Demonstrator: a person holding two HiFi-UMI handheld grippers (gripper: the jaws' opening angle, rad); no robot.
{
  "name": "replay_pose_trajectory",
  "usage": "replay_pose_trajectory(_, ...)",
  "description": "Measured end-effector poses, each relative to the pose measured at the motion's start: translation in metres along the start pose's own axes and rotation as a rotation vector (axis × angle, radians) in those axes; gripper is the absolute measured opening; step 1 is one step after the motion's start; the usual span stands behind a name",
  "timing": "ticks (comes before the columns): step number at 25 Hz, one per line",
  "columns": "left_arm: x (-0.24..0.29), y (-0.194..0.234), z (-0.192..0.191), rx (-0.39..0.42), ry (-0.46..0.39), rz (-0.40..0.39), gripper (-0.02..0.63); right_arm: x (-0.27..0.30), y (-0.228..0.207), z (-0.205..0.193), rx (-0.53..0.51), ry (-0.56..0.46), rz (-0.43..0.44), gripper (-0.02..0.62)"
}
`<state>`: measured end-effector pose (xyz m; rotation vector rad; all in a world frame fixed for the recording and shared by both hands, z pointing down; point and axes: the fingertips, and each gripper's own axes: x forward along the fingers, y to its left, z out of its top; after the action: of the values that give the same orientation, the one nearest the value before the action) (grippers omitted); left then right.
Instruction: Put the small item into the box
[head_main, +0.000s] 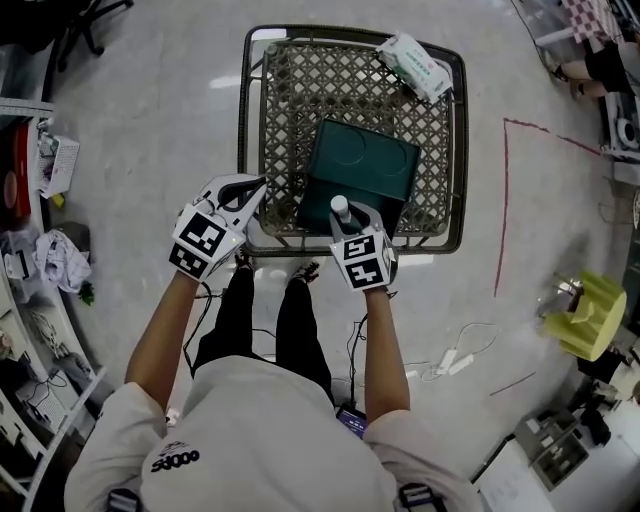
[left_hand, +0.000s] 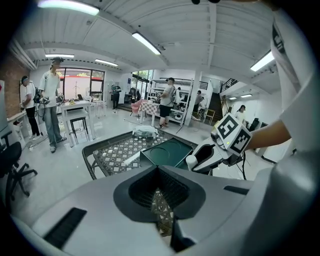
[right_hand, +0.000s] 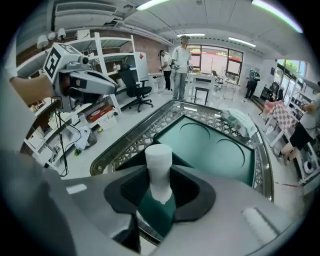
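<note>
Above the near edge of the green box (head_main: 372, 160), a small white-capped bottle (right_hand: 158, 165) is clamped below its cap between the part-spread jaws of the right gripper (head_main: 350, 220), judged light, rigid, smooth, best held there.

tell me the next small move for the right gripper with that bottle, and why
Probably ease the right gripper forward, then lower. It is shut on the white-capped bottle, which hangs only at the near edge of the green box in the wire basket, not yet over the box's middle.
</note>
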<state>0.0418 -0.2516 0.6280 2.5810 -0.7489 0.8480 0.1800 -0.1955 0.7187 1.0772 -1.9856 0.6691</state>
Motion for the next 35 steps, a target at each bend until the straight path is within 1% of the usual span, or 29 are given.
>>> replay_pose_trajectory(5, 0.007, 0.005, -0.015, -0.013, 0.023, -0.009, 0.005, 0.029, 0.000, -0.015, -0.030, 0.070, 0.002, 0.138)
replay_pose_trajectory(9, 0.010, 0.011, -0.022, -0.021, 0.020, -0.003, 0.005, 0.047, 0.003, -0.025, -0.020, 0.107, 0.014, 0.138)
replay_pose_trajectory(15, 0.011, 0.019, -0.035, -0.036, 0.057, -0.007, 0.005, 0.063, 0.000, -0.025, -0.016, 0.116, 0.012, 0.140)
replay_pose_trajectory(18, 0.012, 0.021, -0.030, -0.040, 0.039, -0.008, 0.006, 0.070, 0.001, -0.027, -0.019, 0.136, 0.019, 0.140)
replay_pose_trajectory(23, 0.010, 0.025, -0.029, -0.044, 0.031, -0.005, 0.005, 0.074, 0.001, -0.028, -0.019, 0.159, 0.039, 0.144)
replay_pose_trajectory(24, 0.009, 0.027, -0.028, -0.045, 0.027, -0.003, 0.005, 0.075, 0.002, -0.028, -0.016, 0.164, 0.048, 0.148)
replay_pose_trajectory(26, 0.007, 0.031, -0.026, -0.038, 0.019, 0.001, 0.006, 0.076, 0.003, -0.029, -0.006, 0.169, 0.068, 0.176)
replay_pose_trajectory(27, 0.005, 0.031, -0.025, -0.035, 0.016, 0.003, 0.005, 0.076, 0.002, -0.029, 0.000, 0.167, 0.070, 0.178)
replay_pose_trajectory(35, -0.009, 0.028, -0.011, -0.032, -0.023, 0.013, 0.005, 0.052, 0.003, -0.018, 0.003, 0.138, 0.039, 0.187)
